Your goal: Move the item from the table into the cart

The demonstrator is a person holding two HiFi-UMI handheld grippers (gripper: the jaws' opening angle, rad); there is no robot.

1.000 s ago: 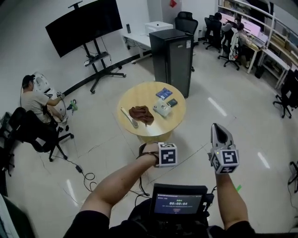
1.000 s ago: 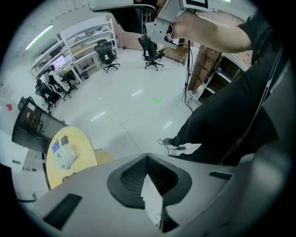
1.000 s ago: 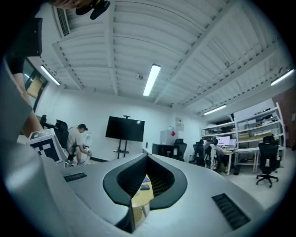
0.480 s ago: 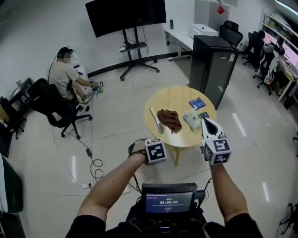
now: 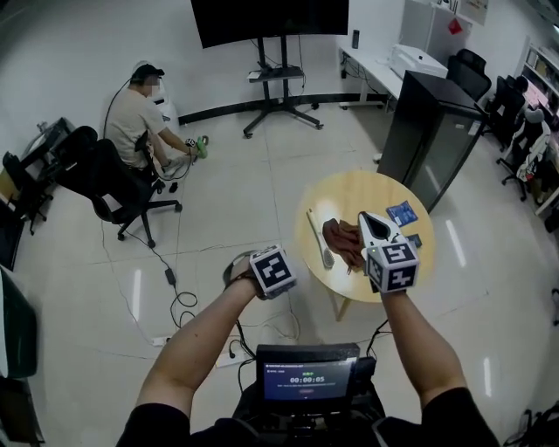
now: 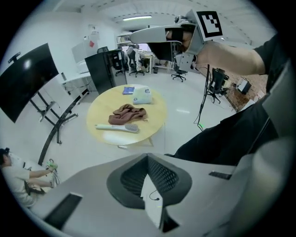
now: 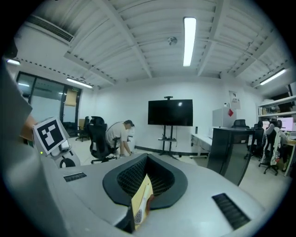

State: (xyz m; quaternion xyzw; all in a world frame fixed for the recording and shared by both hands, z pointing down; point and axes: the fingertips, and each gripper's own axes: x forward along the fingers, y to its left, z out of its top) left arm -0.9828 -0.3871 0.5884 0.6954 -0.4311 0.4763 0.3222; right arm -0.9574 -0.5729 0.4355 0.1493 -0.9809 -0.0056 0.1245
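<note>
A round yellow table [image 5: 349, 196] carries a brown cloth [image 5: 342, 240], a white brush [image 5: 317, 237] and a blue packet [image 5: 402, 212]. The left gripper view shows the same table [image 6: 106, 111] with the cloth [image 6: 127, 113], the brush [image 6: 118, 127], a white box [image 6: 142, 96] and the packet [image 6: 128, 90]. My right gripper [image 5: 369, 218] is held up in front of the table, shut and empty [image 7: 141, 199]. My left gripper [image 5: 271, 271] hangs left of the table, short of it, shut with nothing in it [image 6: 150, 185]. No cart shows in any view.
A black cabinet [image 5: 437, 131] stands behind the table. A TV on a wheeled stand [image 5: 271, 17] is at the back. A person [image 5: 140, 122] sits beside black office chairs [image 5: 105, 175] at the left. Cables [image 5: 175, 297] lie on the floor.
The head view has swung left, so the table has slid to the right of the frame. My right gripper now overlaps the table's near side. Both grippers stay shut.
</note>
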